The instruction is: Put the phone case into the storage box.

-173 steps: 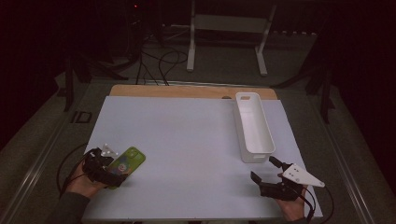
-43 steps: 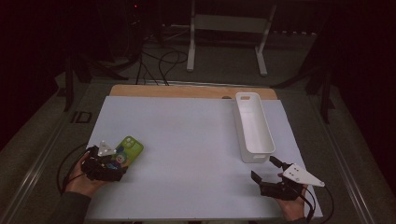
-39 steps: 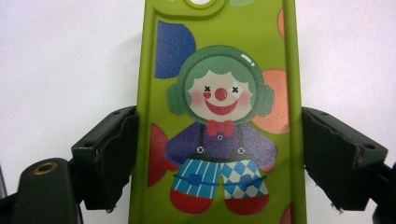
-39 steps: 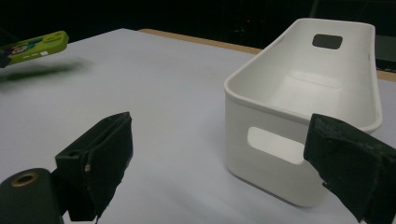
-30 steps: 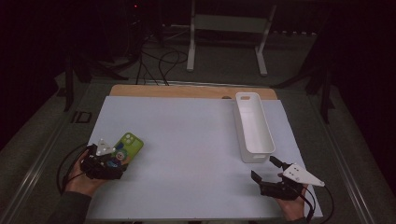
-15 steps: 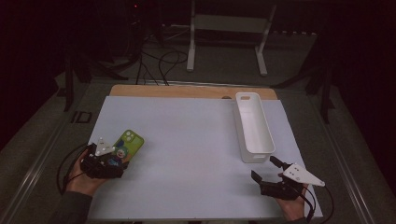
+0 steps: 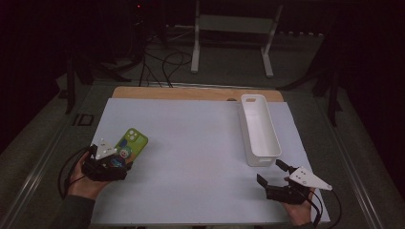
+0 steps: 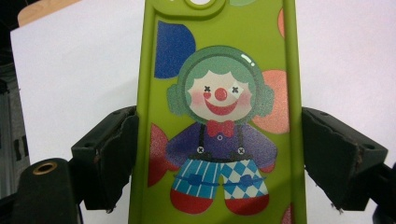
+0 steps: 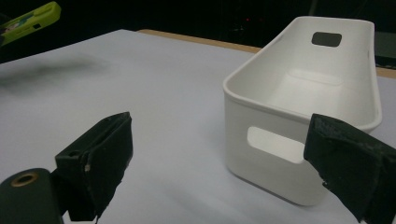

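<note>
Green phone case point(image 8: 219, 112) clamped between left gripper point(image 8: 219, 163) fingers point(image 8: 109, 158); raised off table point(image 7: 200, 143).

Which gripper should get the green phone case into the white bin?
Left, probably. The left gripper already has the green clown phone case between its jaws, raised off the table. The right gripper is open and empty beside the white bin.

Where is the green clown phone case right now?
In the high view, the green clown phone case is at the table's near-left, held between the left gripper's jaws, far from the white bin.
</note>
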Demonstrator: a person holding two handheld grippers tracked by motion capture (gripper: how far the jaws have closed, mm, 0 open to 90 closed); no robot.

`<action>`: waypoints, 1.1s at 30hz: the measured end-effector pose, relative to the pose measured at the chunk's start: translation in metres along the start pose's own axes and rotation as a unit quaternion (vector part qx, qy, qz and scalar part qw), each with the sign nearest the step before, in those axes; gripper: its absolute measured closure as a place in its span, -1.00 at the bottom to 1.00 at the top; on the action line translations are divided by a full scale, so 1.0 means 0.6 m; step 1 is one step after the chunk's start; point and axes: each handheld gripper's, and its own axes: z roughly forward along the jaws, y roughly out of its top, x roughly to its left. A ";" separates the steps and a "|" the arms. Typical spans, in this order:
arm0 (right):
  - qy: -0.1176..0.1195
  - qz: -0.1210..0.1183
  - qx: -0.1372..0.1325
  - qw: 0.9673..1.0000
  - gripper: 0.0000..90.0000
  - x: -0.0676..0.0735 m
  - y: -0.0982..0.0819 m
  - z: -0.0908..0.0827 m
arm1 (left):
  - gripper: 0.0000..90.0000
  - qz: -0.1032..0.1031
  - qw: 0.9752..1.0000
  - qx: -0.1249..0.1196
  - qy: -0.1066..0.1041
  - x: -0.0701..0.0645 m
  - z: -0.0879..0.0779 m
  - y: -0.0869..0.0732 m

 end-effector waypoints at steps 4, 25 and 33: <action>-0.001 0.001 0.001 1.000 -0.82 0.000 0.000 0.000 | -0.63 0.002 1.000 -0.006 0.003 -0.003 -0.003 0.004; 0.006 0.008 0.000 1.000 -0.82 0.005 0.003 0.003 | -0.63 0.004 0.999 -0.049 0.001 -0.015 -0.017 0.025; 0.009 0.019 -0.003 1.000 -0.82 0.006 0.010 0.005 | -0.63 0.006 0.998 -0.064 0.003 -0.020 -0.019 0.033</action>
